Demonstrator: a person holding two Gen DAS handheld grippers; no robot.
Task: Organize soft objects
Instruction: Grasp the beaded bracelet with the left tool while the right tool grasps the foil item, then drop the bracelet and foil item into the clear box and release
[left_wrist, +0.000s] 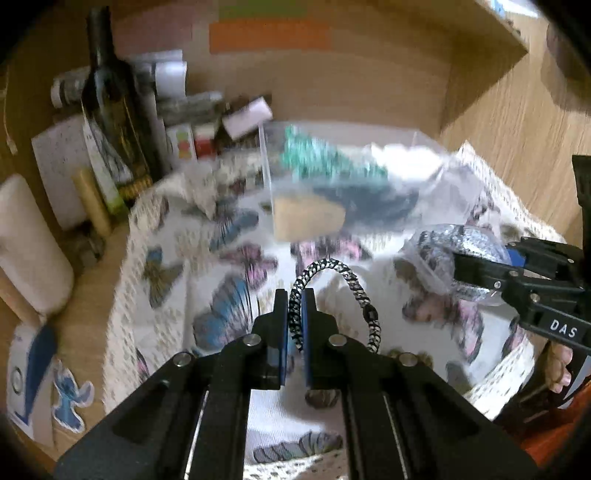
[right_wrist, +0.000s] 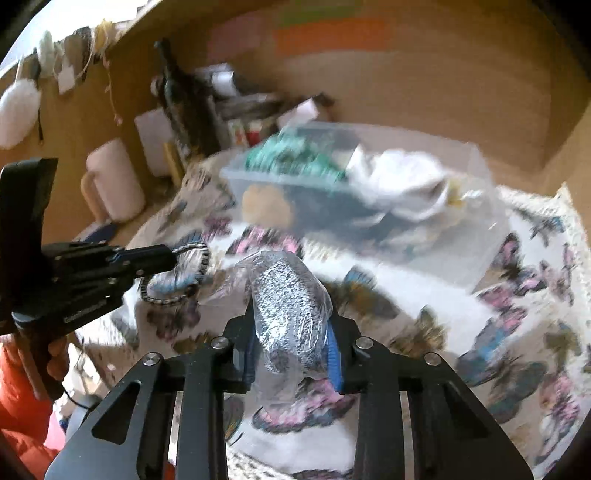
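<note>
My left tongs (left_wrist: 294, 317) are clenched on a black-and-white braided hair tie (left_wrist: 334, 291), whose loop arcs up and to the right of the tips. My right tongs (right_wrist: 291, 343) are clenched on a speckled grey-and-black soft item in a clear plastic wrapper (right_wrist: 286, 306), which sticks out past the tips. Both loads hang above a white cloth printed with butterflies (right_wrist: 517, 295). The two tongs are near each other, the left one to the left of the right.

Just beyond both tips stands a clear plastic box (right_wrist: 476, 254), open at the top. It already holds a teal knitted piece (left_wrist: 314, 158), a white cloth (right_wrist: 399, 173) and some dark fabric. Further off to the left stand a dark wine bottle (left_wrist: 110, 110) and a pale mug (right_wrist: 114, 181).

I judge this the carrying step. Next, each tongs must reach forward over the box rim and let go inside.
</note>
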